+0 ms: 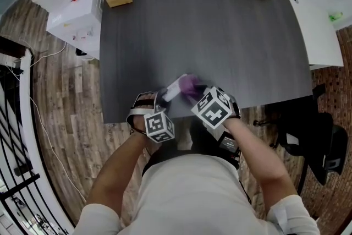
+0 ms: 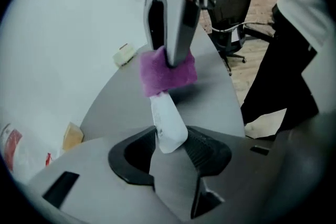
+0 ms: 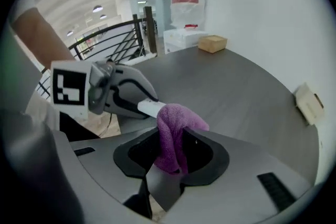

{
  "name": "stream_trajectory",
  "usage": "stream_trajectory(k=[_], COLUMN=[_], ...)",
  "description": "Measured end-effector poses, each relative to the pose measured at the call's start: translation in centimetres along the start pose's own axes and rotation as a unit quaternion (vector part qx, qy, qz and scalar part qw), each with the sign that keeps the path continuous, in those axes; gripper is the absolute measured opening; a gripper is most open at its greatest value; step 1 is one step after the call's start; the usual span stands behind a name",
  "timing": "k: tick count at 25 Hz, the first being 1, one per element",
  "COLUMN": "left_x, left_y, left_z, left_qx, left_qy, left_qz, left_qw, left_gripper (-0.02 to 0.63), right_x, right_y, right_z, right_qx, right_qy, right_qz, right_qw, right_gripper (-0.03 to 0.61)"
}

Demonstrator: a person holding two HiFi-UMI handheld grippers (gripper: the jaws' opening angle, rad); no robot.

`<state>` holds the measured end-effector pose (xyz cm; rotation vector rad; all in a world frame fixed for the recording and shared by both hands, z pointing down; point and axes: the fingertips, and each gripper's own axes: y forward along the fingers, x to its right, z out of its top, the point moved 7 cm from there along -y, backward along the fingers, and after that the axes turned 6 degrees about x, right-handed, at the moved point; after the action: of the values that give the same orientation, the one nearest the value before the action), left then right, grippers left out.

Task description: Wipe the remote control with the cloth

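Two grippers are sharing the remote control (image 2: 167, 123): the left gripper (image 2: 169, 148) is clamping one end, its long axis pointing toward the right gripper (image 3: 170, 155), which is pinching the cloth (image 3: 176, 123) around the other end.

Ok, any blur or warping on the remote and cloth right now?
Head view: remote and cloth look soft and small. Left gripper view: both clear, table edge bowed by the lens, corners dark. Right gripper view: cloth crisp, same dark corners.
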<state>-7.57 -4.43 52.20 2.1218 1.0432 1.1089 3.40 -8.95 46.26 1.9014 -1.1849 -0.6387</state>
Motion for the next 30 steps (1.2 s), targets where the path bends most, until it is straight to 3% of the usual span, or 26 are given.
stream_trajectory(k=[4,7,10,12,15,18,21,23,26,28,30], left_x=[0.6,0.8,-0.2,-0.7,-0.8,-0.6,-0.2,-0.3,-0.3,-0.3,-0.3], left_y=[-0.9,-2.3,-2.4,-1.7,-0.9,-0.7,-0.6,-0.7,-0.7,-0.7,-0.7], left_z=[0.0,-0.7,-2.2,-2.8,-2.9,-2.6,-2.2,-2.3,-2.4,-2.3,-2.3], left_qx=[0.011,0.027,0.026,0.013,0.007,0.006,0.004,0.003,0.003,0.004,0.005], left_qy=[0.02,-0.041,-0.151,-0.19,-0.222,-0.246,-0.251,-0.249,-0.249,-0.249,-0.249], left_qz=[-0.064,-0.105,-0.091,-0.088,-0.096,-0.098,-0.091,-0.088,-0.088,-0.088,-0.086], left_qw=[0.9977,0.9933,0.984,0.9777,0.9704,0.9641,0.9636,0.9644,0.9645,0.9645,0.9646], left_gripper=[0.232,0.267,0.267,0.267,0.256,0.213,0.183,0.178,0.176,0.176,0.176], right_x=[-0.3,0.0,1.3,3.0,4.7,3.6,1.4,-0.7,-4.3,-6.1,-7.0], right_y=[1.8,2.0,1.1,0.6,1.3,3.4,3.9,4.1,4.4,4.5,4.7], right_z=[-1.9,-2.2,-1.0,0.2,1.4,1.2,1.3,1.7,2.6,3.1,3.3], right_qx=[-0.04,-0.045,-0.026,-0.012,-0.028,-0.068,-0.07,-0.069,-0.071,-0.068,-0.062], right_qy=[-0.034,-0.035,-0.033,-0.035,-0.069,-0.124,-0.17,-0.217,-0.3,-0.292,-0.224], right_qz=[-0.004,-0.001,-0.016,-0.05,-0.097,-0.099,-0.105,-0.081,-0.015,0.032,0.078], right_qw=[0.999,0.998,0.999,0.998,0.992,0.985,0.977,0.97,0.951,0.953,0.97], right_gripper=[0.131,0.13,0.13,0.13,0.13,0.13,0.13,0.13,0.13,0.13,0.13])
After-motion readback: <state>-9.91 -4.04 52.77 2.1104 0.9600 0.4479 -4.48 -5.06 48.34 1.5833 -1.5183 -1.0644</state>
